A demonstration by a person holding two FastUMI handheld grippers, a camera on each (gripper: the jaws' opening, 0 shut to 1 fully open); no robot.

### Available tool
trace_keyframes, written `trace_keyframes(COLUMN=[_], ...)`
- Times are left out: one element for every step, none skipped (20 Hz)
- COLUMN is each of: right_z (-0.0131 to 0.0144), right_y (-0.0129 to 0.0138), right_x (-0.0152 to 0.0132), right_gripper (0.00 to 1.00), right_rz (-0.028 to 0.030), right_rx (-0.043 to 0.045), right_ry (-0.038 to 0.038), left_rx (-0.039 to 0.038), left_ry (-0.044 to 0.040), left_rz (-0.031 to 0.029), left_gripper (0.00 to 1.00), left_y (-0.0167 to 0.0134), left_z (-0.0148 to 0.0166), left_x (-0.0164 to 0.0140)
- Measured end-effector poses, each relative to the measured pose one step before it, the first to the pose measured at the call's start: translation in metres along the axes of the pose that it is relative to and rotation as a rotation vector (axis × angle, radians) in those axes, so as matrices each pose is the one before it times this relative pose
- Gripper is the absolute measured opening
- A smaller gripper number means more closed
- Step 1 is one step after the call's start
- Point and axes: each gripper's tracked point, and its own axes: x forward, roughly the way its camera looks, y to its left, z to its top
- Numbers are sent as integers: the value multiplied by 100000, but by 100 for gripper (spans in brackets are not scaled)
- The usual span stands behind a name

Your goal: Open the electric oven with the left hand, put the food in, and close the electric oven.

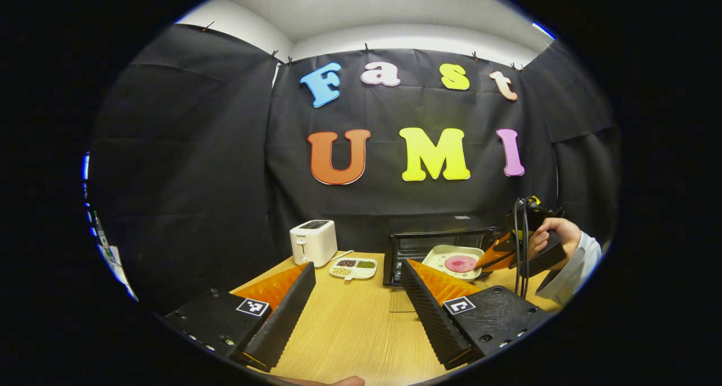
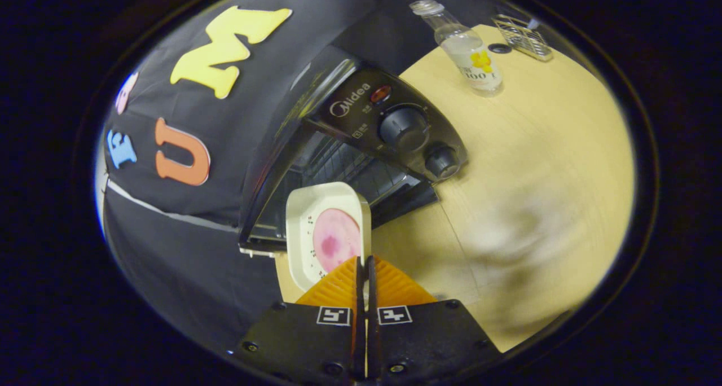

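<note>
The surface (image 1: pixel 350 324) is a pale wood top carrying all items, with room left in front of the appliance for the door to swing down.

The electric oven (image 2: pixel 361 137) stands toward the back of the surface with its cavity exposed. In the left gripper view the glass door (image 1: pixel 403 295) appears to lie flat, lowered toward the viewer. Judgement: the opening step is complete, which is why the left hand is clear of the oven.

The left claw (image 1: pixel 358 295) hangs above the surface in front of the oven, fingers spread wide and holding nothing. It sits back from the door, presumably to leave the right hand room and to be ready for closing.

The right claw (image 2: pixel 365 273) is pinched on the near rim of the plate (image 2: pixel 324 228), both fingers pressed together over the edge. The plate is held out ahead of the fingers with its far edge at the oven mouth, so it can slide in along the rack. The same grip is seen in the left gripper view, with a hand (image 1: pixel 550 233) behind it.

The food (image 2: pixel 335 239), a flat pink round, lies on the plate. It is at the oven opening, not yet fully inside as far as can be judged.

Off-task items: a toaster (image 1: pixel 313 242), a divided dish (image 1: pixel 353 267) just beside it, and a bottle (image 2: pixel 468 47) well apart beyond the oven.
</note>
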Motion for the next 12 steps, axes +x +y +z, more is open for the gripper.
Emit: trace_keyframes(right_z=[249, 132, 158, 285, 375, 434, 567, 457, 482, 261, 378, 383], right_y=[299, 374, 361, 533, 468, 476, 613, 448, 462, 317, 198, 199], right_x=[771, 871, 765, 626, 641, 522, 607, 592, 626, 767, 661, 562], right_gripper=[2, 2, 5, 2, 2, 5, 2, 5, 2, 6, 2, 6], right_rz=[158, 676, 841, 753, 671, 689, 1188, 1379, 1698, 1375, 1095, 927], right_rx=[3784, 2539, 1110, 1835, 1744, 1544, 1621, 1590, 895, 6, -931, -884], right_ry=[-2179, -1891, -1928, -2655, -3129, -3568, -3686, -3682, -2856, -2095, -1935, -2203], left_rx=[-428, -433, -423, -285, -223, -286, -222, -90, 18, 139, -211, -487], left_ry=[43, 223, 544, 270, 189, -26, 277, 414, 564, 809, 934, 1060], left_rz=[-308, -838, -994, -470, -126, -202, -148, 35, 81, 149, 524, 24], left_gripper=[96, 96, 96, 96, 96, 96, 96, 96, 96, 96, 96, 96], left_y=[-126, -245, -301, -77, 68, -8, -78, 1, 59, 81, 74, -25], left_z=[-99, -122, -192, -161, 47, -28, -124, -190, -213, -322, -118, -271], left_x=[138, 99, 168, -62, 205, 35, 57, 80, 173, 115, 136, 79])
